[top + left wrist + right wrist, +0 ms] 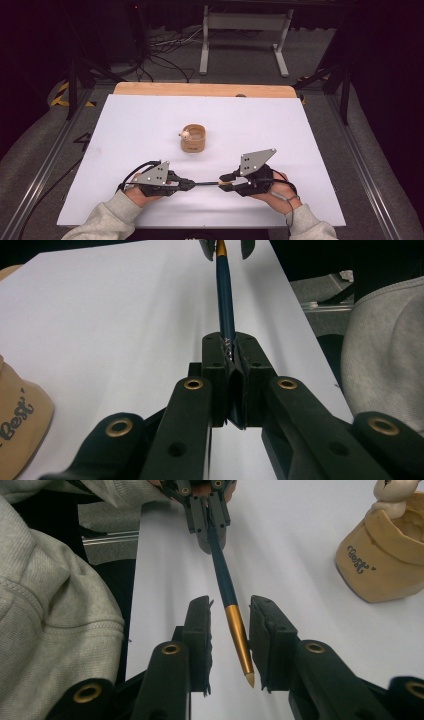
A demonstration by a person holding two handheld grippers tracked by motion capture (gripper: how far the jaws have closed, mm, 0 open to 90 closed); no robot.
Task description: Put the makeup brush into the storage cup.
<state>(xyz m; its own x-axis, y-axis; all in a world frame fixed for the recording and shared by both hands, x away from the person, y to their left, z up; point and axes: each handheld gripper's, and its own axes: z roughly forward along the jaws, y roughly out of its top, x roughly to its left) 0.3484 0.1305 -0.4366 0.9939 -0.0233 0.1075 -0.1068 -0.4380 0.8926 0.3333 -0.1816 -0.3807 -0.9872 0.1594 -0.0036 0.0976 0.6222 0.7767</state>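
White sheeting covered the table (pixel 150 125) in the high view, with a tan cup (pixel 193 138) standing near its middle. At the near edge the left tool (pixel 186 184) and right tool (pixel 226 183) faced each other, a dark pen (pixel 206 183) bridging them. From the left gripper view, that tool (pixel 234 360) was pressed tight on the pen (pixel 224 295). From the right gripper view, its tool (pixel 230 625) was spread, the pen's gold tip (pixel 239 642) lying between the jaws untouched, the cup (pixel 385 560) far right.
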